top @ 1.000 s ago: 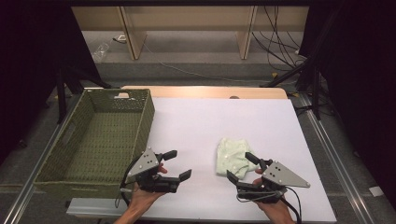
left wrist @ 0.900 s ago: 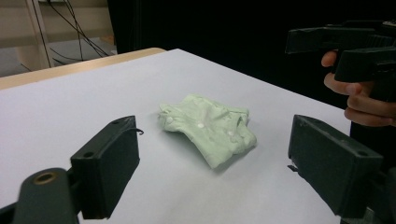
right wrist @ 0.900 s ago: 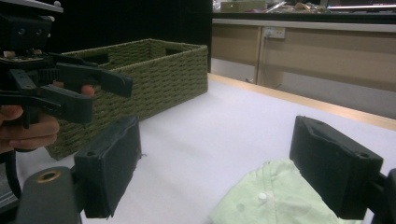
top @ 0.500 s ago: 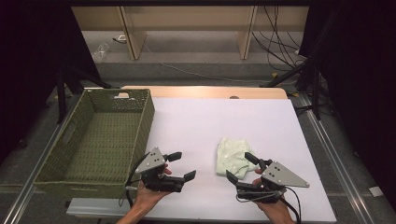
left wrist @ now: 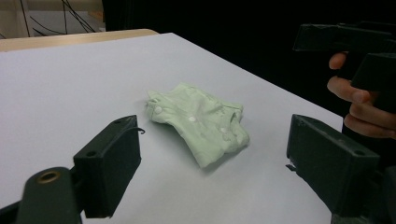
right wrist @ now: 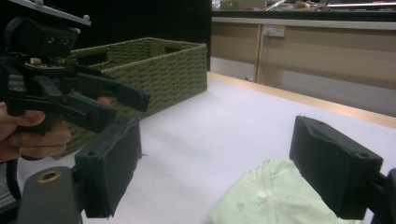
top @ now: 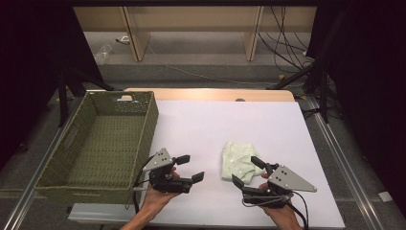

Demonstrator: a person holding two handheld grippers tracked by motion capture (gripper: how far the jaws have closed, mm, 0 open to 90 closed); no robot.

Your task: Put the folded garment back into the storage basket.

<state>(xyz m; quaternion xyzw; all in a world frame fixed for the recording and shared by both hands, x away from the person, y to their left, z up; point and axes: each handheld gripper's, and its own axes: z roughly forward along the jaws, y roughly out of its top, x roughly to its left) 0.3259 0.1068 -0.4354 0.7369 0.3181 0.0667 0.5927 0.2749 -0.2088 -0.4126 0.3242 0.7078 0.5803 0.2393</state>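
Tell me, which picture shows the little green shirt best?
The left gripper view: the whole shirt lies unblocked between the jaws, buttons visible. The high view shows it small, partly behind the right gripper. The right gripper view catches just one edge.

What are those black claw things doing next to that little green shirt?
A person sits at a white table holding a black two-jaw tool in each hand. The right tool has its jaws open right beside a small, crumpled pale green buttoned shirt, not gripping it yet. The left tool is open too, pointing toward the shirt from a little way off. An empty green woven basket stands on the left side of the table.
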